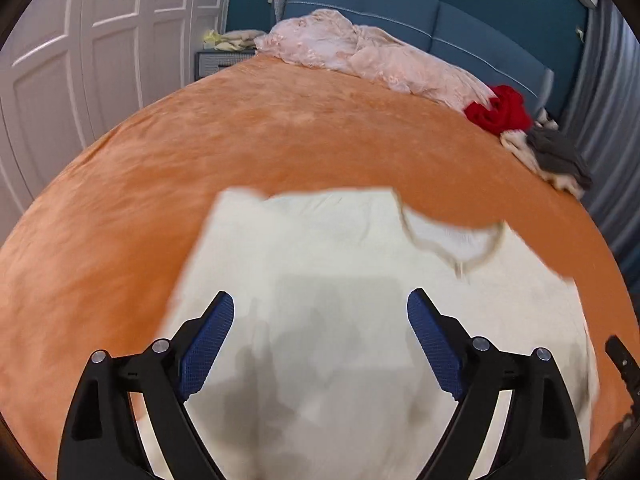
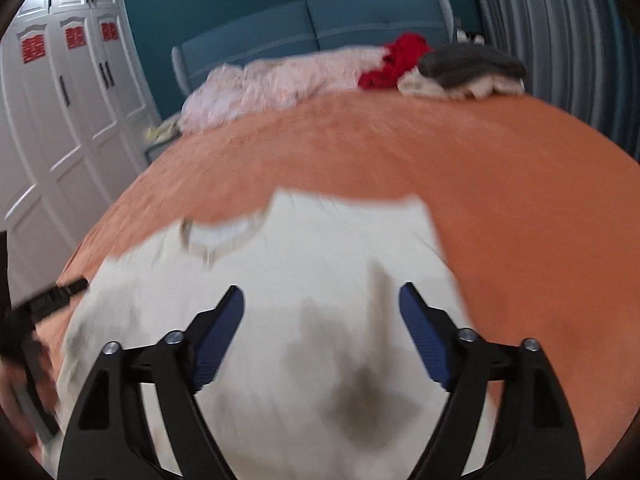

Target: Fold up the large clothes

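Both the left gripper [image 1: 320, 300] and right gripper [image 2: 321, 296] hold fingers apart above the cream shirt [image 1: 320, 248]; no writing legible.

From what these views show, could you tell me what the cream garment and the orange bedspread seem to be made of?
The cream garment looks like soft matte knit, perhaps cotton jersey: it lies limp, with a ribbed neckline. The orange bedspread looks like plush fleece or velvet: a mottled, brushed nap. Motion blur leaves both uncertain.
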`<state>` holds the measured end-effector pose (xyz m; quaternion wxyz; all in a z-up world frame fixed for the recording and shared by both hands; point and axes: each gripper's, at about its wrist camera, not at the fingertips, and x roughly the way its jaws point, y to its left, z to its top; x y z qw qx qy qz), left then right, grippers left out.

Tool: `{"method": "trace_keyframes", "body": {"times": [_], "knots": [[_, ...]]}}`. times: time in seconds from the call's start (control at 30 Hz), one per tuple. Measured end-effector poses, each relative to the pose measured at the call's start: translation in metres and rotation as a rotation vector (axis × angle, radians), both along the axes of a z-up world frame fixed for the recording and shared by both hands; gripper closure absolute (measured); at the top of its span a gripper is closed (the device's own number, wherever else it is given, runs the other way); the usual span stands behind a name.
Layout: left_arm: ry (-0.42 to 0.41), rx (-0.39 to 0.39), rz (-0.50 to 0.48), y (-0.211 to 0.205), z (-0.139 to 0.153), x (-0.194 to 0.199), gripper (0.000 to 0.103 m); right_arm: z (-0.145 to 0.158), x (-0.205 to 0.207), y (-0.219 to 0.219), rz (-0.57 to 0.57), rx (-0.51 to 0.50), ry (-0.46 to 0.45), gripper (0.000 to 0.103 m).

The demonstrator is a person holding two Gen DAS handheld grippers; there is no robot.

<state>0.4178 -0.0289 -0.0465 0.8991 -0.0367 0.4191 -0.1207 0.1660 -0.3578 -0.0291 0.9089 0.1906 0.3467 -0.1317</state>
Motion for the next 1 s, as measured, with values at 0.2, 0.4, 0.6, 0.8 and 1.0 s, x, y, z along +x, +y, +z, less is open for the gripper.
{"method": "trace_keyframes", "body": {"times": [0.2, 0.4, 0.6, 0.8, 1.0], "knots": [[0.165, -0.01, 0.015, 0.108, -0.002, -0.107, 0.017, -0.028, -0.161, -0.011, -0.018, 0.211, 0.136, 0.015], [0.328, -0.124, 0.09, 0.161, -0.037, -0.176, 0.017, -0.063, -0.214, -0.001, -0.084, 0.426, 0.136, 0.015], [0.337, -0.164, 0.11, 0.159, -0.051, -0.198, 0.017, -0.071, -0.2, 0.016, -0.062, 0.506, 0.1, 0.014], [0.348, -0.152, 0.072, 0.149, -0.049, -0.198, 0.062, -0.072, -0.177, 0.023, -0.072, 0.467, 0.139, 0.086], [0.288, -0.151, 0.039, 0.154, -0.009, -0.216, 0.097, -0.029, -0.192, 0.026, -0.033, 0.405, 0.077, 0.097]]}}
